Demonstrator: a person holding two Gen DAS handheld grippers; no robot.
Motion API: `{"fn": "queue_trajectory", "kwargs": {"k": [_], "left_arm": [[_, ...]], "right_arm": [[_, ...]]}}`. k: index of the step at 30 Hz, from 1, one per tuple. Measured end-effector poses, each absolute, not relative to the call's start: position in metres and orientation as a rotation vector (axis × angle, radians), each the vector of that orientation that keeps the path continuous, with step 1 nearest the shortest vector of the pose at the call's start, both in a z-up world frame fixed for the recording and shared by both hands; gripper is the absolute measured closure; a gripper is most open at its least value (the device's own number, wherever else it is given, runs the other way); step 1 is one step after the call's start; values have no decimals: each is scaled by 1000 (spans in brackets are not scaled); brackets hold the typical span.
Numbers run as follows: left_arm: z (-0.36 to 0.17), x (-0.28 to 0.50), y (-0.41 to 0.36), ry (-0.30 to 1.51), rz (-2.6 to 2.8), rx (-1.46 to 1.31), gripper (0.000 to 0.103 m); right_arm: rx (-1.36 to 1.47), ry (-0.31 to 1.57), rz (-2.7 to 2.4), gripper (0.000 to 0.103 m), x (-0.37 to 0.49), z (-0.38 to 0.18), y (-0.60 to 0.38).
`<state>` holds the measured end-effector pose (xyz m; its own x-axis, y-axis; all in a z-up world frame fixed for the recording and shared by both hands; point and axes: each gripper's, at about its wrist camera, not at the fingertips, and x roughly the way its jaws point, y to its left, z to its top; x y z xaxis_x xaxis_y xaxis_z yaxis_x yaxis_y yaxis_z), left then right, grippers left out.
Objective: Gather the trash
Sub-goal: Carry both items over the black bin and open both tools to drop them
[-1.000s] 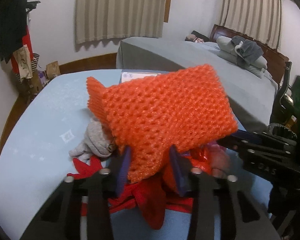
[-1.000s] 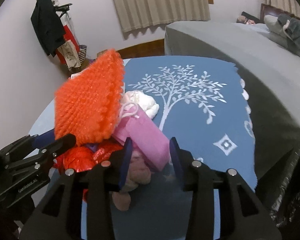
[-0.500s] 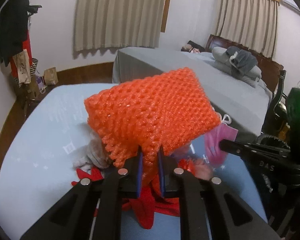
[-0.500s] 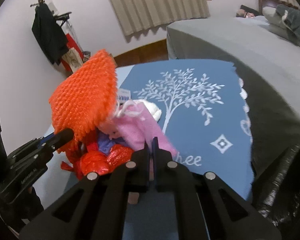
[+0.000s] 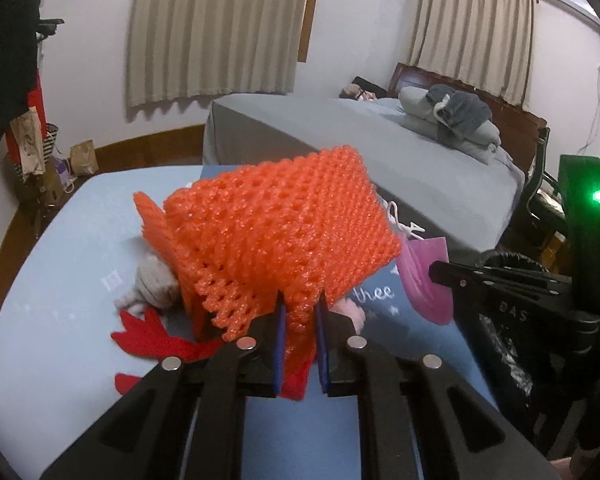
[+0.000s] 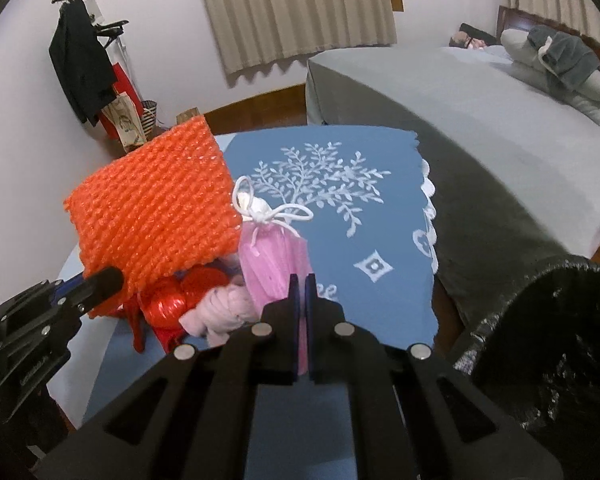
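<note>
My left gripper [image 5: 300,312] is shut on the lower edge of an orange foam net [image 5: 280,236], which hangs lifted above the table. The same orange net [image 6: 156,212] shows at the left of the right wrist view, pinched by the left gripper [image 6: 104,280]. My right gripper [image 6: 300,280] is shut on a pink bag [image 6: 272,264] with a white drawstring, raised off the blue cloth; in the left wrist view the pink bag [image 5: 424,276] dangles from the right gripper [image 5: 434,270]. Red plastic scraps [image 5: 148,332], a grey wad [image 5: 152,284] and a pale pink wad [image 6: 224,312] lie below.
A blue tablecloth [image 6: 340,216] with a white tree print covers the table. A black trash bag [image 6: 556,340] gapes at the lower right. A grey bed [image 6: 460,92] stands behind, with a person lying at its far end. Coats hang on a rack [image 6: 80,56] at the left.
Both grippers closed, the left on the orange net and the right on the pink bag. Both then rose, lifting the net and the bag off the pile.
</note>
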<state>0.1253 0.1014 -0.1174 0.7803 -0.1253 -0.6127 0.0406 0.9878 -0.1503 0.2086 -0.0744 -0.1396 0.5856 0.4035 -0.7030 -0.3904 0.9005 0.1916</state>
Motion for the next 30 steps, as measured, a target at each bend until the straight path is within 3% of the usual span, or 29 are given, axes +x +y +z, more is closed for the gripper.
{"fn": "queue_trajectory", "kwargs": {"k": [3,5,7,9,11,20,26,28,30], "left_arm": [[-122,125,99,683,-86,-135,90],[-125,126,100,691,-81,-135,90],[-129,124,99,697,-75,-136,90],[-133,124,101,706,-68,-140,90],[-135,123,102,710,-65,-138,90],[-142,123,101,712,-51,-127,90],[-143,125,101,712,-50,-123,90],[-142,125,101,712,-50,-123,90],[-142,125,101,709,-50,-123,90]], "right_arm": [[35,846,474,95,209,-149,-75],[40,864,478,84,207,-155,-75],[43,870,483,65,204,-158,-74],[44,877,501,53,199,-160,-74],[47,870,511,47,194,-159,-74],[55,910,468,50,198,-176,-74],[16,938,466,65,199,-195,-61],[4,939,488,83,198,-196,-57],[-1,940,501,87,196,-195,-55]]}}
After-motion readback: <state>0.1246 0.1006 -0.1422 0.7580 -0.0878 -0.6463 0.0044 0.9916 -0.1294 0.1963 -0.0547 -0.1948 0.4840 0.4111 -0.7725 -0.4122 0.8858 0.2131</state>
